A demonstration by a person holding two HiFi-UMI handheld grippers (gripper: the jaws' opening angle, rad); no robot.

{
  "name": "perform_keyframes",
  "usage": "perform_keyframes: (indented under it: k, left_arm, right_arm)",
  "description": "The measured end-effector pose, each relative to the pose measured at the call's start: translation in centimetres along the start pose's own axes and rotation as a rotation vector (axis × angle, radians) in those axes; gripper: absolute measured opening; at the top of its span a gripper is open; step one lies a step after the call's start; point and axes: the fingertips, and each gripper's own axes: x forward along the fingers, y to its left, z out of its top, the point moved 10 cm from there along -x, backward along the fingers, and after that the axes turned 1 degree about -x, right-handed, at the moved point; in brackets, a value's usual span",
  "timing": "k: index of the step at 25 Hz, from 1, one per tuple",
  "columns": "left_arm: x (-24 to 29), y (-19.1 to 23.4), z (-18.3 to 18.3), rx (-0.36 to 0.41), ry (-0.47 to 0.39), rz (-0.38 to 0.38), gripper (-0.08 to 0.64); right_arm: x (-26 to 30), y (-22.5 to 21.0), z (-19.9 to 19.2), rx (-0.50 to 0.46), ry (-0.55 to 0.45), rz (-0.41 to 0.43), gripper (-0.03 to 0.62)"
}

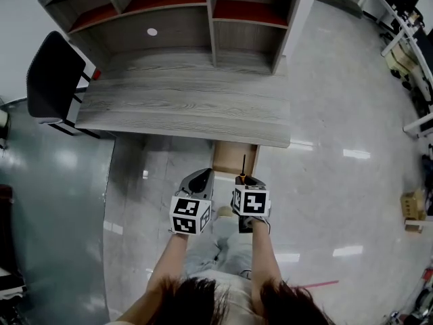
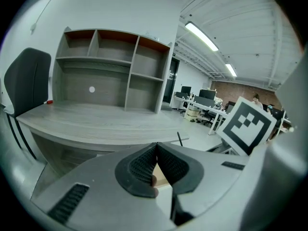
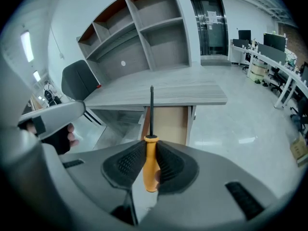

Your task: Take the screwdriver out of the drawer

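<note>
Right gripper view has the right gripper (image 3: 150, 146) clenched on the orange handle of the screwdriver (image 3: 151, 173), held over the open drawer (image 3: 169, 124). Left gripper (image 2: 155, 148) is pinched together on nothing. I'd squeeze firmly and steer the shaft clear of the desk (image 3: 183, 93) edge.

A grey wood-grain desk (image 1: 183, 107) carries a shelf unit (image 1: 169, 29); its drawer (image 1: 232, 159) stands open.
</note>
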Motion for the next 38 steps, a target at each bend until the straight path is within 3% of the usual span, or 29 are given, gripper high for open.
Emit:
perform_keyframes:
  k: [21, 38]
  left_arm:
    - [-5.8, -2.6, 2.1, 0.071, -0.089, -0.087, 0.017]
    - [-12.3, -3.9, 1.5, 0.101, -0.139, -0.099, 0.017]
  right_arm:
    - [-7.6, 3.8, -0.5, -0.094, -0.093, -0.049, 0.083]
    - [-14.3, 7.3, -3.5, -0.152, -0.233, -0.076, 0.083]
